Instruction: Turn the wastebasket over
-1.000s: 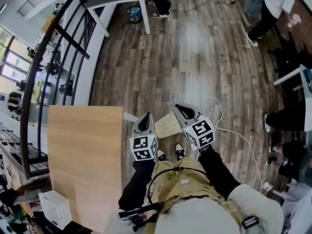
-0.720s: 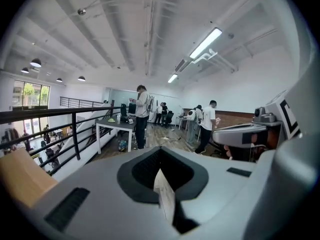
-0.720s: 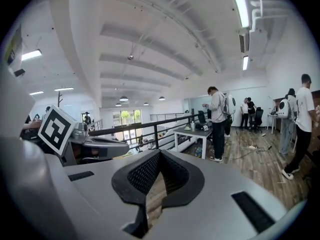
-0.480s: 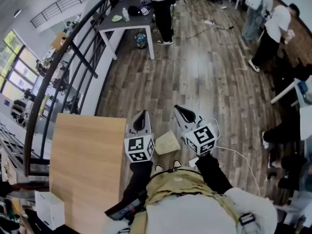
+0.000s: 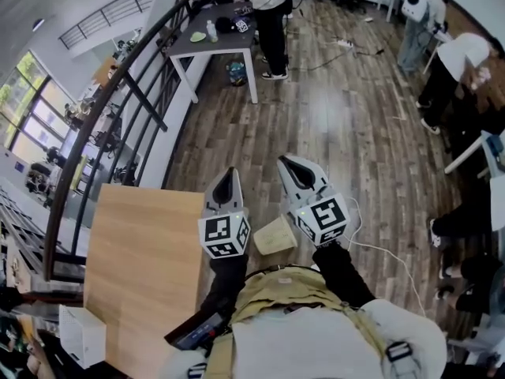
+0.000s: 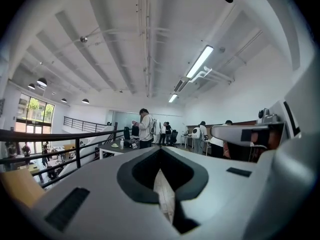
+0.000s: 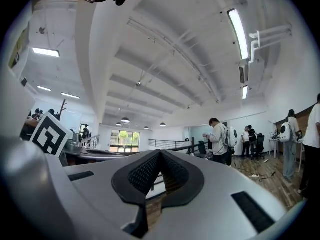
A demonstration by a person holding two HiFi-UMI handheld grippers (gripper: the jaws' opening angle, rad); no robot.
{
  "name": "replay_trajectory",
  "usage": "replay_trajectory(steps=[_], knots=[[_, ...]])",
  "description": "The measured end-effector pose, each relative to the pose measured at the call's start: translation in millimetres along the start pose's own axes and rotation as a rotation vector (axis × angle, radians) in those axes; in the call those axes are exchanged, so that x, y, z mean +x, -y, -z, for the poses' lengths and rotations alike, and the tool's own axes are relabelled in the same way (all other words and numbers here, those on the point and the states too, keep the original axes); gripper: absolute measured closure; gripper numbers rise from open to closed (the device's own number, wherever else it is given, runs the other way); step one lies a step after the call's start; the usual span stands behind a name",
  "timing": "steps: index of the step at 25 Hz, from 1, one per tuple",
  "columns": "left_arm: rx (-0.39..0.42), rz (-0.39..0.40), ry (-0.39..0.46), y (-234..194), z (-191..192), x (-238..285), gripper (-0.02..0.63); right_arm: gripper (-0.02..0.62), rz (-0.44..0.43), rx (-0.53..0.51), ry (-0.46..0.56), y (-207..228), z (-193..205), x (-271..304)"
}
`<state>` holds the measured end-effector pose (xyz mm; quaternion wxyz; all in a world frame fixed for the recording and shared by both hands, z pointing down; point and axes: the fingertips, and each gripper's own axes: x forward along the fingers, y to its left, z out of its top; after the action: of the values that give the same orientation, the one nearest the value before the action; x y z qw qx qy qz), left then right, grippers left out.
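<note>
Both tools: left tool (image 5: 229, 174) and right tool (image 5: 286, 164) have come up and now point level
Jaws: pressed together on each, nothing pinched
Wastebasket (image 5: 274, 235): on the floor (image 5: 331, 117) below them, untouched
Meaning: probably backing off, flip done or paused

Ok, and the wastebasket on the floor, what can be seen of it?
The wastebasket shows only in the head view: a small tan, square-edged thing with a flat, plain face turned up and no opening in sight. Its material cannot be told. It sits on the wooden floor close in front of the person, below and between the left gripper and the right gripper. Neither holds it.
</note>
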<state>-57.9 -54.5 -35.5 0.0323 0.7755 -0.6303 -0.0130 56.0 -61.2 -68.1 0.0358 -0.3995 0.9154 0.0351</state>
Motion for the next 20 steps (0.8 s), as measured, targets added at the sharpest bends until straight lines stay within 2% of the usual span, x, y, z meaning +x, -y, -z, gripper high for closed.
replay_trajectory(steps=[20], knots=[[-0.018, 0.016, 0.005, -6.1, -3.9, 0.2, 0.604, 0.575, -0.007, -0.027, 0.018, -8.0, -7.9, 14.6]])
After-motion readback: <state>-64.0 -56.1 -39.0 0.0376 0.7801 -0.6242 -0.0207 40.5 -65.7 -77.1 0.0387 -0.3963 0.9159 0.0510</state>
